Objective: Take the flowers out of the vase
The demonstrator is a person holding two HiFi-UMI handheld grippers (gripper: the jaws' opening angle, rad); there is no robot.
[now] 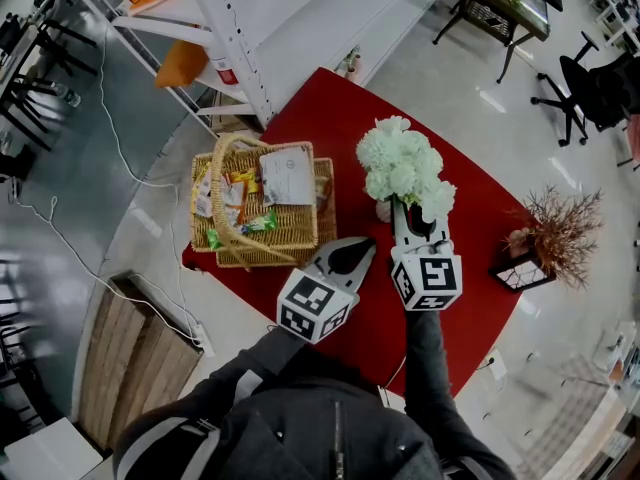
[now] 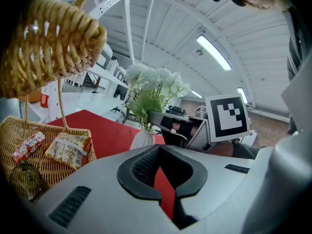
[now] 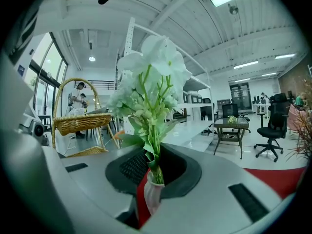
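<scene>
Red tabletop (image 1: 340, 128): cloth-covered and carrying everything; no reason to drag anything across it.
Wicker basket (image 1: 300, 240): at 9 o'clock of the bouquet, near but apart, with a tall arching handle; safer to lift away from that side.
White flowers (image 1: 402, 163): in the vase, heads bunched at 12 o'clock of the right gripper; best drawn straight up along the stems, with no tilt until the stem ends clear the neck.
Right gripper (image 1: 416, 216): at 6 o'clock of the bouquet, jaws closed on the green stems just above the vase neck; grip to be firm enough not to slip, probably not so hard as to crush.
Left gripper (image 1: 352, 255): at 7 o'clock of the vase, near but not touching; jaws together with nothing between them; would need opening before steadying anything.
White vase (image 1: 383, 209): small, narrow-necked, upright at the foot of the bouquet; looks light, so liable to rise or tip with the pull; worth a slow start.
Stems (image 3: 155, 152): thin, bundled, leafy at the neck; likely to snag there, so a steady vertical draw.
</scene>
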